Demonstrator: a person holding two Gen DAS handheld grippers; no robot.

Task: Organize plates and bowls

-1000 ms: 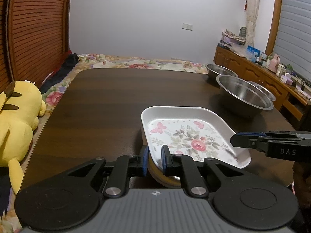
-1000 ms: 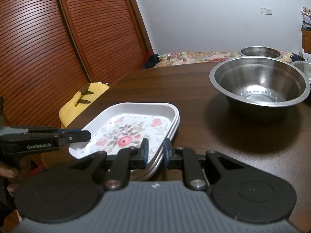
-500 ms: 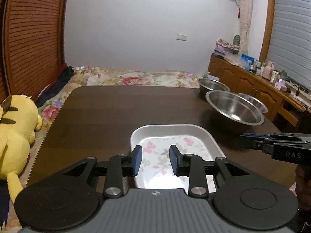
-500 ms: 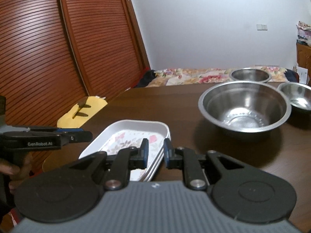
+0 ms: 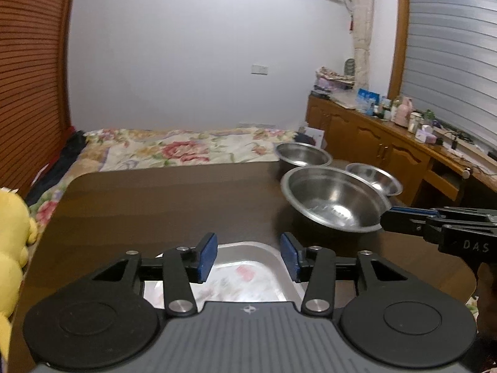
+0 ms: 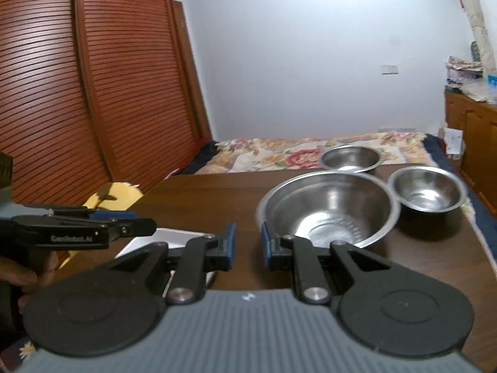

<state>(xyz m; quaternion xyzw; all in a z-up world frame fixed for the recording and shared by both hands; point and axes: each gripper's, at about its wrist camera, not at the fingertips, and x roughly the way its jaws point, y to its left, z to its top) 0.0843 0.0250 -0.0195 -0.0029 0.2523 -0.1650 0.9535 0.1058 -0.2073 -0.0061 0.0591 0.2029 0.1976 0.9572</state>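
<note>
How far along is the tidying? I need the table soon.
Done: the white floral rectangular plates lie together at the table's near edge. In hand: nothing; the left tool and right tool are open. Left: the large steel bowl and two small steel bowls stand unnested.

My left gripper point(image 5: 248, 258) hangs level with its blue-padded fingers point(image 5: 206, 256) spread wide, nothing between them. My right gripper point(image 6: 248, 245) sits level too, jaws parted by a narrower gap, empty. A hand point(image 6: 21, 275) grips the left handle, though blur hides its fingers.
</note>
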